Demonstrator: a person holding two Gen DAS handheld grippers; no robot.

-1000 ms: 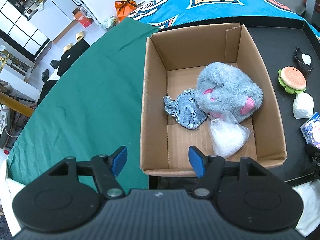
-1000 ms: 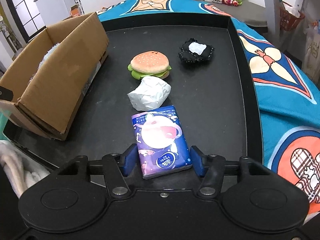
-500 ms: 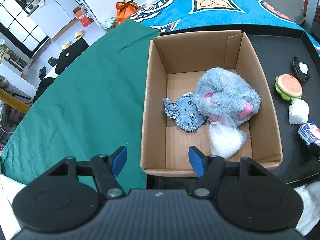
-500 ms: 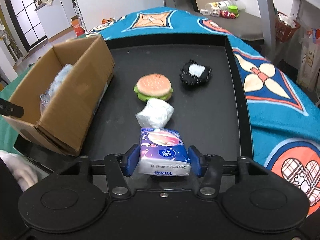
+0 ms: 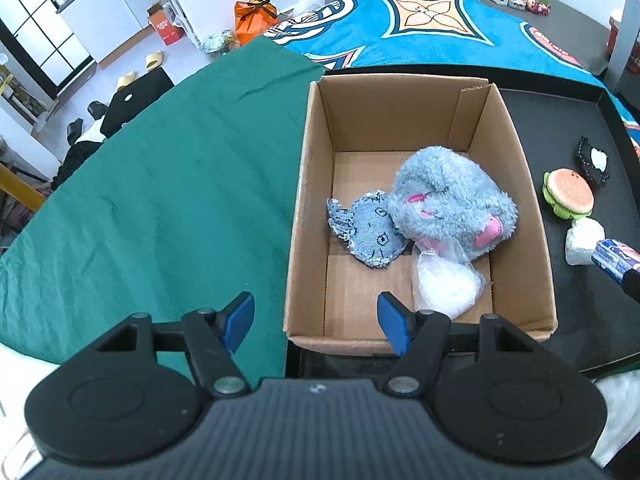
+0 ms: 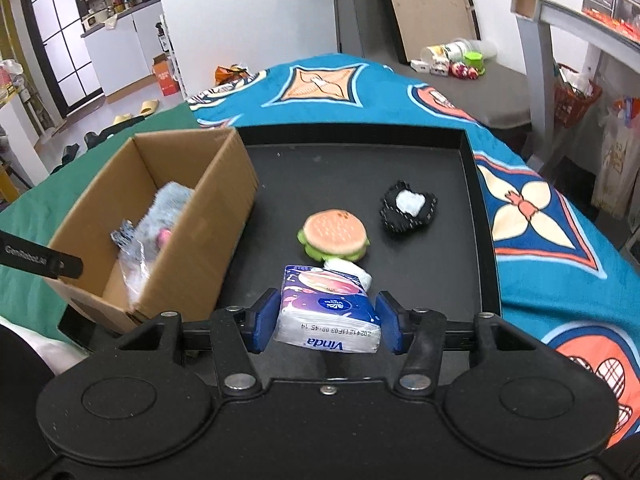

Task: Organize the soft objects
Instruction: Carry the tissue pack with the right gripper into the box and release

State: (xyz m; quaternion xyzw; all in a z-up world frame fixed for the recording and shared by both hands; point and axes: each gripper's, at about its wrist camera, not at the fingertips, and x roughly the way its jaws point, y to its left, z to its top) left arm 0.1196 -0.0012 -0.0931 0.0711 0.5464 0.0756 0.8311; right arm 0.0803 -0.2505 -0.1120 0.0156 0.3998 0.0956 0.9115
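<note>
1. The right gripper [image 6: 327, 323] was clamped on a tissue pack [image 6: 328, 312], its blue pads pressed against both short sides, with the pack lifted clear of the black tray [image 6: 440, 168].
2. The pack's near face read "Vinda" upside down, above a printed code line, "2024121" at its start being the part I could make out; a blue oval logo sat on its purple top.
3. The left gripper [image 5: 316, 322] held nothing: its jaws stood apart over the near edge of the cardboard box [image 5: 308, 208].
4. A black bar at the left edge of the right wrist view carried white lettering that looked like "GenRobot.AI".
5. Inside the box lay a grey plush toy [image 5: 448, 200] with pink patches, a denim pouch [image 5: 368, 234] touching its left side, and a clear bag of white filling [image 5: 444, 284] just in front.
6. On the tray, to the right of the box, sat a burger toy [image 6: 334, 234], a black pouch with a white patch [image 6: 408, 210] beside it, and a white wrapped lump [image 6: 354, 270] partly hidden behind the held pack.
7. The box stood on the tray's left end, next to a green cloth [image 5: 160, 200]; a blue patterned blanket [image 6: 540, 208] lay around the tray.
</note>
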